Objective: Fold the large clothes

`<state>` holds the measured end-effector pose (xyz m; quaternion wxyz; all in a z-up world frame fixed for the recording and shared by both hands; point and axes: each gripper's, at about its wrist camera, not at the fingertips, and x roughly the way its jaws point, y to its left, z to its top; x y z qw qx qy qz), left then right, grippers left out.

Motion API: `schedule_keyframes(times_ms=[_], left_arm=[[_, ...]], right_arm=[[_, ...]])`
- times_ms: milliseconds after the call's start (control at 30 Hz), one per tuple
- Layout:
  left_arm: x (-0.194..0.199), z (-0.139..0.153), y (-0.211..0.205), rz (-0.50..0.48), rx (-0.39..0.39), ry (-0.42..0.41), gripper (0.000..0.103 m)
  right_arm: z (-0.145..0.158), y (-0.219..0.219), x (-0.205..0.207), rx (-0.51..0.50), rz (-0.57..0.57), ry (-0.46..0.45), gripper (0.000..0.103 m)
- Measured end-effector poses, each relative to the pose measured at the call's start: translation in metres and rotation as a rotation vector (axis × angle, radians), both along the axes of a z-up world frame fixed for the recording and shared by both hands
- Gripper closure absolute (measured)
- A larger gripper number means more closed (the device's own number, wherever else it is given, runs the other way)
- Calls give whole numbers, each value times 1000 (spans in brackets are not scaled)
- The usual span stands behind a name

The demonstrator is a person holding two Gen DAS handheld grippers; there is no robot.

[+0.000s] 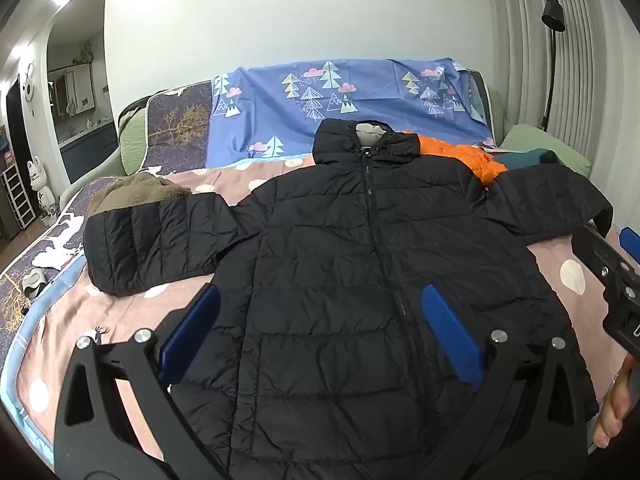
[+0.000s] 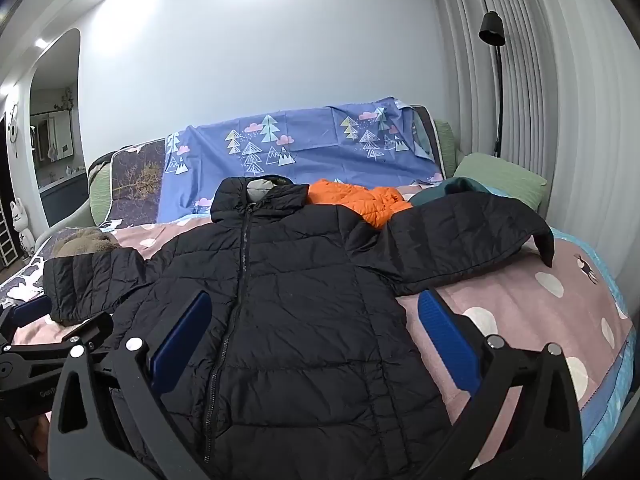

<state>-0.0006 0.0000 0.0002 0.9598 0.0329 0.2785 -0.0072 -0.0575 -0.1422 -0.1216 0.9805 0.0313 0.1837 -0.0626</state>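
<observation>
Black quilted puffer jacket laid flat, zipped, sleeves spread, centre of frame on pink dotted bedspread. Left gripper and right gripper held wide apart above hem, nothing pinched. Jacket judged light, soft, slippery, springy; sleeve cuffs best grasped. Orange jacket crowded near collar; free room lower right.

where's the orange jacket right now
In both views the orange jacket lies at the back of the bed, right of the black jacket's collar and behind its right-hand sleeve.
</observation>
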Motion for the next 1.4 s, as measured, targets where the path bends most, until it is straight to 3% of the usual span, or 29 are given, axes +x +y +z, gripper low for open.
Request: schedule_keyframes(times_ms=[333,1400], left_arm=[[-8,-8,-5,-31,-27,5,2],[-5,-16,-8,-53,-7,34,2]], right_arm=[[-2,-3,-5,8,-2,11,1],[-16,-1,2,42,13,53,1]])
